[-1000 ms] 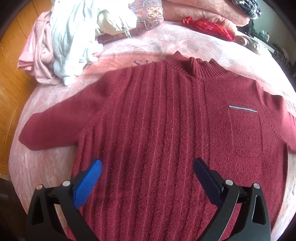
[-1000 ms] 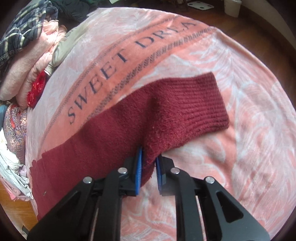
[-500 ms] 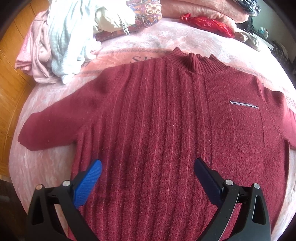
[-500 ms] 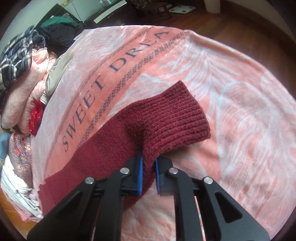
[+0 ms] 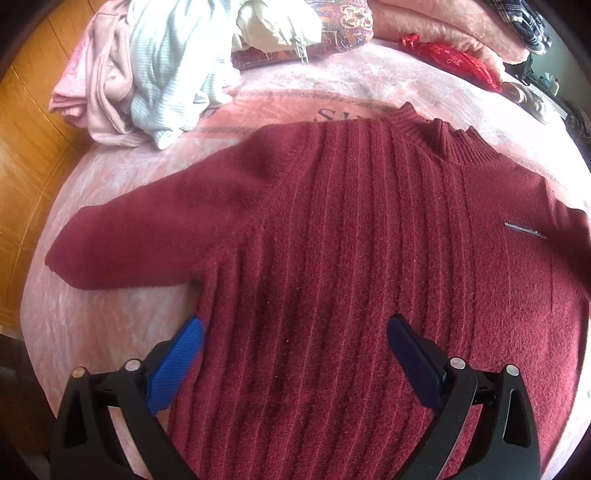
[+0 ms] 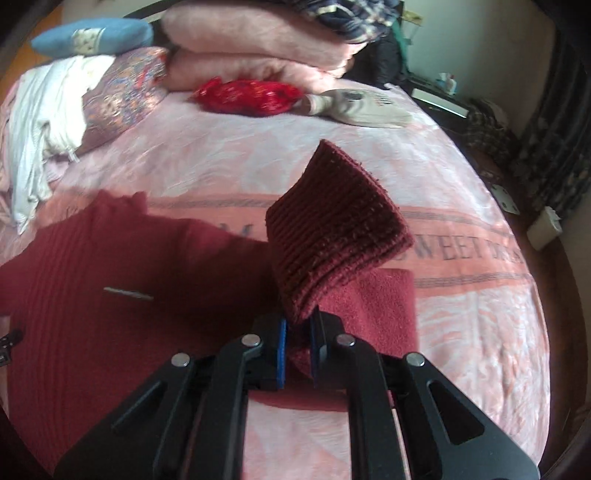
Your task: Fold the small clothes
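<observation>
Pinched tight in the right gripper point(image 6: 297, 325), the sleeve cuff point(image 6: 332, 229) has lifted off the pink blanket point(image 6: 480, 314) and swung over the maroon sweater point(image 5: 332, 240), starting the sleeve fold; the left gripper point(image 5: 295, 354) hovers spread above the hem.

I count one maroon sweater point(image 5: 332, 258) spread on one bed point(image 5: 110, 325), two grippers with two blue fingers point(image 5: 173, 369) each, two folded pink blankets point(image 6: 251, 48), one red cloth bundle point(image 6: 247, 94), one blue pillow point(image 6: 92, 35).
</observation>
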Tool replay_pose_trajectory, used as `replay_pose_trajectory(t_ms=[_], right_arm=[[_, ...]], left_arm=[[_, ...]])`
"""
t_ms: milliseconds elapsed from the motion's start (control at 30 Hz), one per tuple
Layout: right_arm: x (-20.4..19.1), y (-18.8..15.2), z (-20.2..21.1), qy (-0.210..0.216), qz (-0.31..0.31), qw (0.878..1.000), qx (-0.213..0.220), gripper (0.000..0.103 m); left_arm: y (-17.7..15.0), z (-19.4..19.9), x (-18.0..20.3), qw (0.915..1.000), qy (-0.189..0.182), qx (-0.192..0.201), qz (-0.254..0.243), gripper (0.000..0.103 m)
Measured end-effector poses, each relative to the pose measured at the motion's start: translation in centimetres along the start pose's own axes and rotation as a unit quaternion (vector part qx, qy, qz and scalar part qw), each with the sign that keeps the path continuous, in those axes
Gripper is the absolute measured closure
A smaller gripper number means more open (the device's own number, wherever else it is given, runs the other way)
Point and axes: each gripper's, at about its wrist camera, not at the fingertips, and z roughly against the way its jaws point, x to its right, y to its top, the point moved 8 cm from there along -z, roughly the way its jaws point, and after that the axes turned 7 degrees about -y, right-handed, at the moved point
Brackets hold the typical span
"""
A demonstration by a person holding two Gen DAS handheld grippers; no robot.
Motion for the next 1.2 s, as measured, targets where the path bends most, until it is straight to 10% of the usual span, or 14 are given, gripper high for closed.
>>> replay_pose_trajectory(t_ms=[200, 333, 433, 867, 1200], right_arm=[[-10.4, -2.3, -2.2, 0.015, 0.081, 0.996, -0.045, 0.093], [-12.6, -4.4, -3.3, 0.072, 0.099, 0.989, -0.087, 0.052], [-13.5, -4.7, -2.1, 0.187, 0.069, 0.974, -0.108, 0.046], [-4.1, -1.5, -1.6, 0.16, -0.043, 0.984, -0.058, 0.044], [1.3, -2.2, -2.2, 0.149, -0.047, 0.987, -0.042, 0.044]], left_arm=[[0.3, 0.4, -0.4, 0.9999, -0.01, 0.005, 0.002, 0.004], [0.0, 0.1, 0.3, 0.9998, -0.018, -0.001, -0.006, 0.004], [-0.1, -0.2, 1.1, 0.9997, -0.022, -0.005, -0.012, 0.004], [0.2, -0.8, 16.3, 0.9758, -0.202, -0.052, -0.065, 0.004], [0.3, -3.8, 24.4, 0.9594, -0.251, -0.129, -0.002, 0.018]])
